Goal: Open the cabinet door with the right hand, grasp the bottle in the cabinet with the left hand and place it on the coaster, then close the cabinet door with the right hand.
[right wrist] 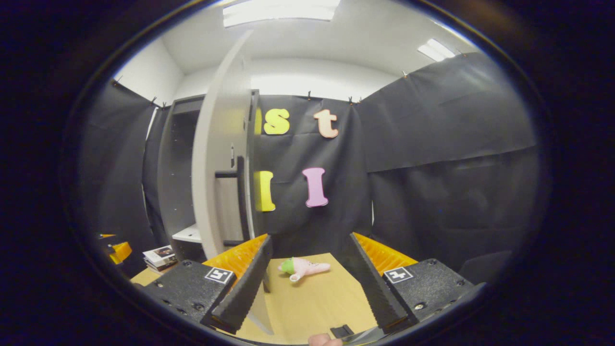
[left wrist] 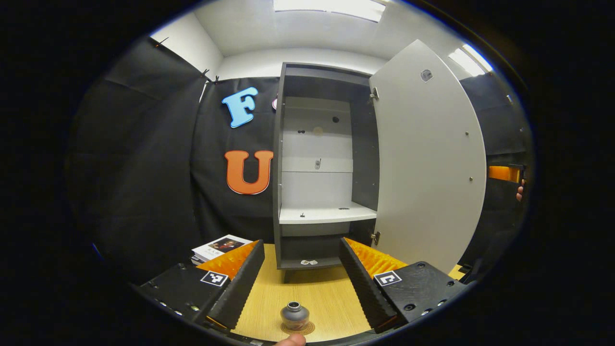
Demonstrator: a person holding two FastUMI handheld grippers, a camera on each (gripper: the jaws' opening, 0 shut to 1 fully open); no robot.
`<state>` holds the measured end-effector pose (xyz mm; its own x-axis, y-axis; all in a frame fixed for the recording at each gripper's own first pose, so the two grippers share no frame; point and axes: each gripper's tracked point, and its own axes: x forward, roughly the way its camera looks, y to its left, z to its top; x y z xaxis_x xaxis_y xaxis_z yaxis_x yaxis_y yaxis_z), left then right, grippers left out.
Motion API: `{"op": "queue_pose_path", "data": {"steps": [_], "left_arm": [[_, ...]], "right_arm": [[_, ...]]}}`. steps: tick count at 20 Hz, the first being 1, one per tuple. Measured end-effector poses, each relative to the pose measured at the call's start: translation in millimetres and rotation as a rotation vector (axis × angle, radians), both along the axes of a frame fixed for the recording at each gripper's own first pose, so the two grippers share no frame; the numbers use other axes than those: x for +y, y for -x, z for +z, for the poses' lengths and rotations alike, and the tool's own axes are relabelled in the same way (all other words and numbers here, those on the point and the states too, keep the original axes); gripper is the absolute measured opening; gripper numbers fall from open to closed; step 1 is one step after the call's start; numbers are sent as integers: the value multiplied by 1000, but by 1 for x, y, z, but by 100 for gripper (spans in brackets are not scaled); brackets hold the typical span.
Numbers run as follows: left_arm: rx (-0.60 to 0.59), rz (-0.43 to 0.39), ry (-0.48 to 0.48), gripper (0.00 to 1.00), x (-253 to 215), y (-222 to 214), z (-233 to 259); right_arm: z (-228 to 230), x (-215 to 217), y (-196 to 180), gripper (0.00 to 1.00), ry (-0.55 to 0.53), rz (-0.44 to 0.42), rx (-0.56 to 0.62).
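Grey and squat, the small round bottle point(left wrist: 294, 315) stood on the thin round coaster point(left wrist: 299, 328) on the pale wooden table point(left wrist: 312, 288), between the left gripper's point(left wrist: 301, 281) wide-spread fingers, touched by neither. Beyond it the tall grey cabinet point(left wrist: 317, 163) had its white door point(left wrist: 427, 158) swung open. The right gripper point(right wrist: 307, 283) was spread wide too, empty, near the door's dark bar handle point(right wrist: 240, 192). A pink and green soft toy point(right wrist: 302, 268) lay on the table.

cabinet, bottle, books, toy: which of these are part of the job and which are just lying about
Part of the job:
cabinet
cabinet door, open
bottle standing on the coaster
left gripper, open
right gripper, open

Just lying about:
stack of books
pink toy on the table
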<state>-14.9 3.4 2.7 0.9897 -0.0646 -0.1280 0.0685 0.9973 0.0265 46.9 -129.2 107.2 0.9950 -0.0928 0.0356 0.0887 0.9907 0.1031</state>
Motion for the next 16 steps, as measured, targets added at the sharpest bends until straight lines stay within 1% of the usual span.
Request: {"op": "queue_pose_path", "data": {"steps": [3, 6, 7, 8, 9, 13, 14, 16], "left_arm": [[15, 13, 7, 94, 6, 3, -4], [27, 34, 9, 94, 14, 5, -9], [28, 42, 10, 94, 16, 6, -9], [29, 50, 11, 94, 19, 6, -10], [33, 57, 12, 94, 22, 6, -11], [37, 74, 14, 94, 27, 4, -14], [36, 75, 16, 94, 27, 5, -13], [34, 80, 21, 94, 28, 7, -12]], "right_arm": [[-1, -5, -28, 99, -3, 9, 9], [-2, 4, -51, 99, -10, 52, 13], [-2, 10, -53, 99, -17, 71, 15], [-1, 9, -56, 99, -15, 71, 8], [2, 9, -55, 97, -17, 67, 6], [3, 23, -52, 97, -2, 80, 6], [3, 30, -51, 97, 4, 91, 7], [4, 54, -49, 96, 18, 144, 4]]}}
